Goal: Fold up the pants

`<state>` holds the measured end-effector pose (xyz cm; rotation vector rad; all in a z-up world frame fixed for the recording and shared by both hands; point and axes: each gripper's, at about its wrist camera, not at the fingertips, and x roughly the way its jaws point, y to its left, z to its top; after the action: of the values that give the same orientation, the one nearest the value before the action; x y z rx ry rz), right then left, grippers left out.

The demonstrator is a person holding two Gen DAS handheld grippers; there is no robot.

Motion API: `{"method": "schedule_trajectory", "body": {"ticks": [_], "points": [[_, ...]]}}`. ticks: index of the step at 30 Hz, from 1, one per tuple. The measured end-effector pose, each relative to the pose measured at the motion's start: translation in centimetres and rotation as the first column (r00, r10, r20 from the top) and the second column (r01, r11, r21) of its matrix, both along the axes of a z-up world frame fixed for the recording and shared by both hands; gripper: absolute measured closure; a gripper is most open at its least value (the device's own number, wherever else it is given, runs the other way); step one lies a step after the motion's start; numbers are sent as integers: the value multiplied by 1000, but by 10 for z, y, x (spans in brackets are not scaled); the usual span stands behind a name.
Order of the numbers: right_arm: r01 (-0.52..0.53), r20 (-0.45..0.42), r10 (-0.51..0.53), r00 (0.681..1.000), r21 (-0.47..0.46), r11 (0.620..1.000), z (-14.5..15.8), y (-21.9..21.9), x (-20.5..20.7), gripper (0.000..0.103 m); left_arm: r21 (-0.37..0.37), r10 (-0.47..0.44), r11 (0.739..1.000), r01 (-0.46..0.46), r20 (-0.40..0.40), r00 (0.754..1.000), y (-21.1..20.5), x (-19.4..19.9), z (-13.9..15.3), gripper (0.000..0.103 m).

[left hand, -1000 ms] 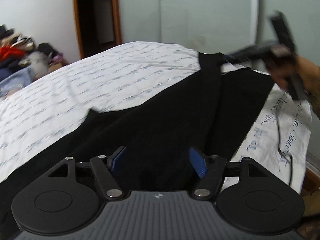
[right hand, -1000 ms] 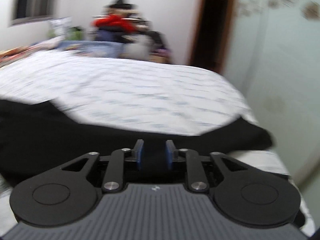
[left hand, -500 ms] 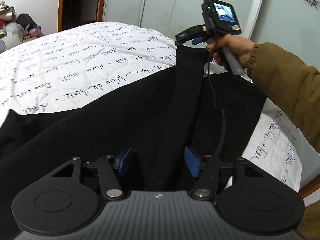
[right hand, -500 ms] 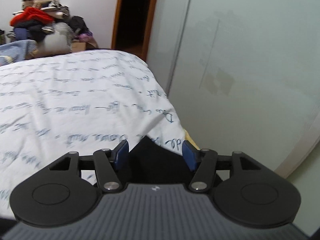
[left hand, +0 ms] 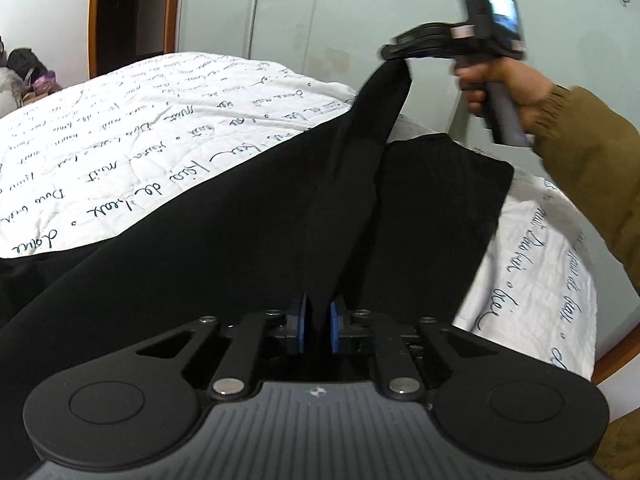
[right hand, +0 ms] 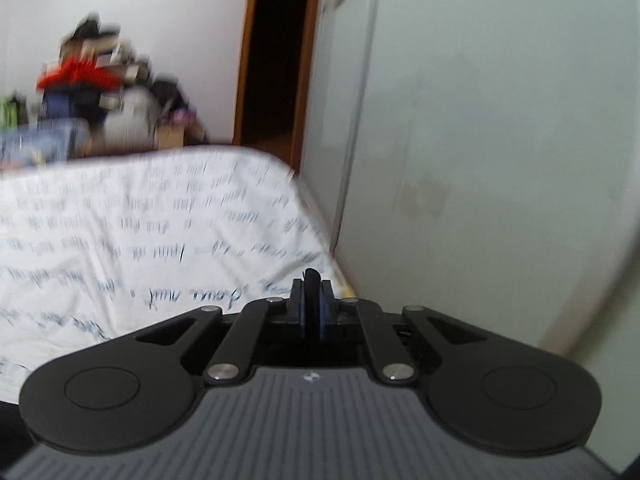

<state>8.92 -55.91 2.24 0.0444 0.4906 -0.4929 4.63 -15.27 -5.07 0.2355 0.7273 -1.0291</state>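
Across the bed [left hand: 152, 128], the black pants [left hand: 224, 240] are lying spread on the script-printed sheet. The left gripper [left hand: 316, 330] is pinching a raised ridge of the fabric, its jaws closed down to a narrow gap around it. To the right, the right gripper [left hand: 394, 54] is lifting the far end of that ridge, jaws clamped on a nub of cloth. The fabric is looking soft, limp and light, so gripping along the hem edge seems wise. No containers are showing.

Both wrist views overlook the bed [left hand: 168, 128] closely.
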Motion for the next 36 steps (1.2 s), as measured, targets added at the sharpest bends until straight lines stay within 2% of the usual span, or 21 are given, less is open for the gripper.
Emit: {"method": "schedule_trajectory", "body": {"ticks": [3, 6, 10, 17, 19, 20, 21, 23, 24, 25, 27, 29, 30, 31, 32, 34, 36], "points": [[44, 93, -51, 994, 79, 996, 13, -8, -49, 96, -4, -32, 999, 33, 21, 999, 5, -13, 4, 92], [88, 149, -114, 982, 170, 982, 12, -17, -96, 96, -1, -70, 998, 70, 24, 997, 10, -26, 4, 92], [158, 167, -207, 964, 264, 952, -7, -22, -146, 96, 13, -104, 995, 104, 24, 994, 15, -39, 4, 92], [234, 132, -295, 946, 351, 907, -47, -22, -191, 96, -3, -161, 987, 161, -8, 987, 27, -57, 4, 92], [279, 97, -334, 938, 360, 890, -58, -22, -196, 95, -27, -190, 982, 189, -30, 981, 35, -60, 5, 92], [319, 69, -368, 927, 370, 873, -64, -23, -197, 87, -37, -195, 980, 194, -41, 980, 38, -60, 6, 92], [368, 42, -410, 911, 365, 855, -68, -23, -198, 83, -44, -193, 981, 191, -49, 980, 43, -59, 8, 92], [447, 28, -469, 883, 256, 857, -66, -8, -195, 82, -51, -152, 987, 150, -46, 987, 56, -58, 12, 92], [438, 50, -453, 890, 185, 880, -60, 6, -192, 80, -52, -123, 991, 121, -37, 992, 62, -57, 14, 92], [408, 69, -418, 906, 127, 904, -54, 23, -190, 77, -48, -87, 995, 85, -28, 996, 70, -55, 17, 92], [299, 86, -303, 949, 57, 953, -42, 59, -180, 60, -49, -5, 999, 4, -20, 1000, 84, -48, 20, 92], [73, 67, -74, 995, 14, 997, -32, 103, -164, 61, -48, 76, 996, -77, -23, 997, 98, -40, 22, 92], [-56, 49, 58, 997, -47, 997, -29, 131, -156, 61, -41, 112, 993, -113, -22, 993, 104, -36, 23, 92], [-180, 16, 184, 983, -139, 974, -27, 162, -149, 61, -31, 148, 988, -149, -18, 989, 111, -32, 23, 92], [-303, -39, 302, 952, -241, 922, -30, 192, -144, 61, -20, 183, 983, -183, -8, 983, 117, -30, 23, 92], [-486, -182, 453, 873, -409, 772, -42, 245, -139, 61, -5, 233, 973, -233, 7, 973, 128, -25, 24, 91], [-622, -307, 543, 782, -440, 647, -59, 282, -133, 64, 11, 269, 963, -269, 16, 963, 137, -22, 23, 91]]}}
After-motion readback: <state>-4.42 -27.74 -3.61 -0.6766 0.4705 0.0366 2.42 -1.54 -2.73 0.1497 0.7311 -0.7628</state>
